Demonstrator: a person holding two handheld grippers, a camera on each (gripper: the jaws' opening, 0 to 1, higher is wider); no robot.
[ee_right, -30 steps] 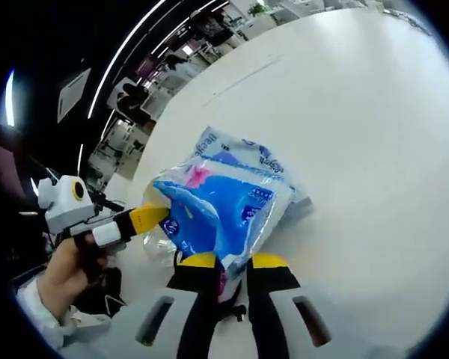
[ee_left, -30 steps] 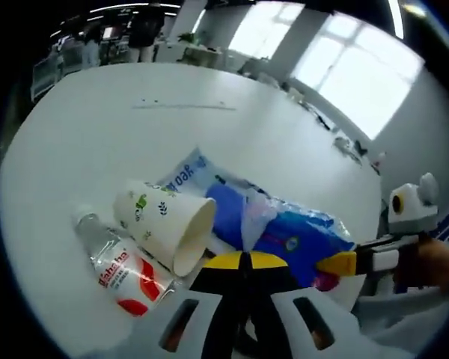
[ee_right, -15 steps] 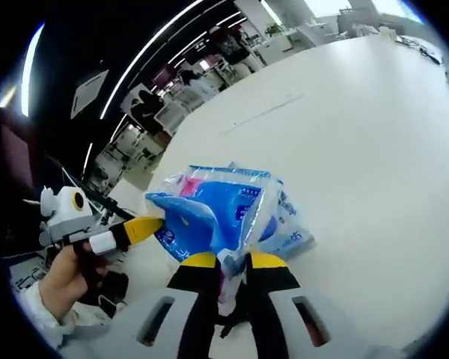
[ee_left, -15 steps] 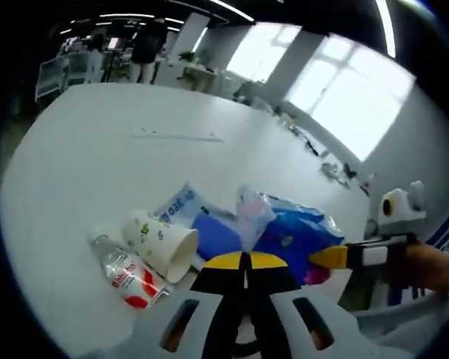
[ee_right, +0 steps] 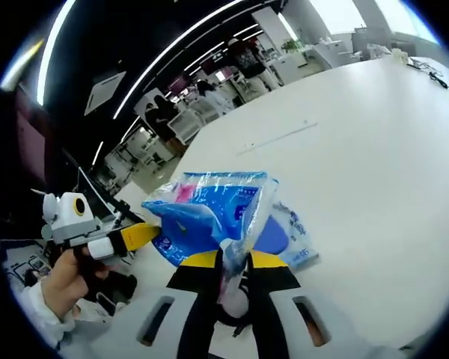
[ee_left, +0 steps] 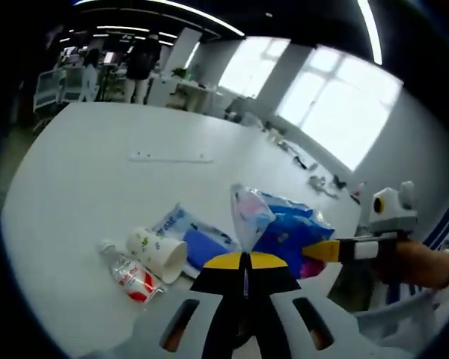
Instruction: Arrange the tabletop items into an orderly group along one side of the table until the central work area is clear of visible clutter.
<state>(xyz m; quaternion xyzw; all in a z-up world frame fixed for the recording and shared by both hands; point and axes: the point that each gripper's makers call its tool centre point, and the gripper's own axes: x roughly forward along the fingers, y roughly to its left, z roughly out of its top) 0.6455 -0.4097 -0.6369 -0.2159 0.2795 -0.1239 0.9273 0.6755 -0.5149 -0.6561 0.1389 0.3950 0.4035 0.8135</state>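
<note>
Jaws of the right gripper are pinched on a blue plastic pack, held above the tabletop; jaws of the left gripper are pressed together, empty. Grouped near one tabletop edge: paper cup, water bottle, flat blue packet. Pack not yet set down; central area otherwise largely cleared.

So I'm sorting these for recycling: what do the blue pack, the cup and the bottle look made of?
The blue pack looks like thin glossy plastic film: it crinkles and shines where the right gripper pinches it. The cup seems matte printed paper, white with green marks. The bottle looks like clear plastic with a red and white label.
</note>
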